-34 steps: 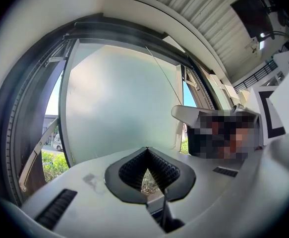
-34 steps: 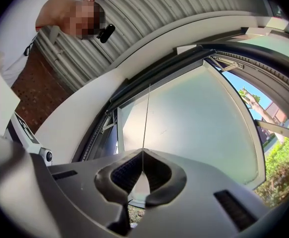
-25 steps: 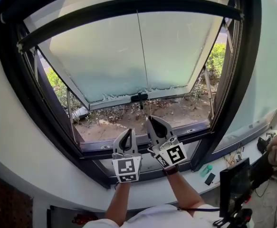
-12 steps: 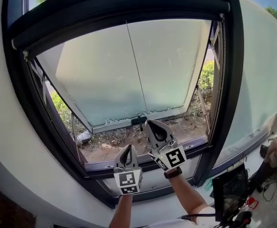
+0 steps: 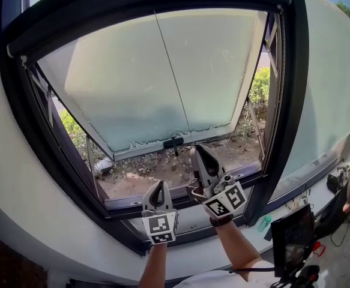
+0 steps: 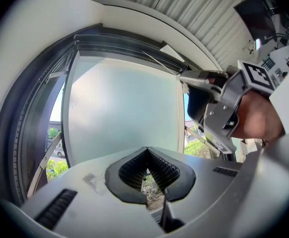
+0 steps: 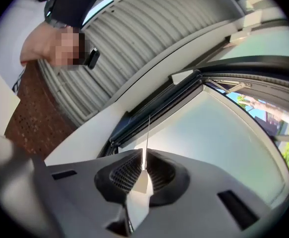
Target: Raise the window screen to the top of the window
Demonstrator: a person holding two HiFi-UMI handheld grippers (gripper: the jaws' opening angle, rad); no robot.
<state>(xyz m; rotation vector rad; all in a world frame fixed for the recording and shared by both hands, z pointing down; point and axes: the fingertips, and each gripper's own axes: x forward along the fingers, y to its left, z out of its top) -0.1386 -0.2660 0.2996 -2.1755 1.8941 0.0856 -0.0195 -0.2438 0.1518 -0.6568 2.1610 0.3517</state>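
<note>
Only the right gripper view showed the grip: the right gripper [image 7: 143, 168] was clenched on a white pull tab [image 7: 141, 183], w/ its thin cord [image 7: 147, 133] run up to the dark roller housing [image 7: 156, 105] of the window screen at the frame's top. In the head view the tab was hidden behind that gripper [image 5: 199, 151], and the cord was seen crossing the outward-tilted frosted pane [image 5: 120, 83]. The left gripper [image 6: 146, 162] was seen clenched on nothing in its own view, and in the head view was held low, beside the right one, near the sill [image 5: 181, 219]. Open room was seen btw. the pane's lower edge and the sill. Screen mesh couldn't be made out, and the housing was partly cut off at the head view's top.
</note>
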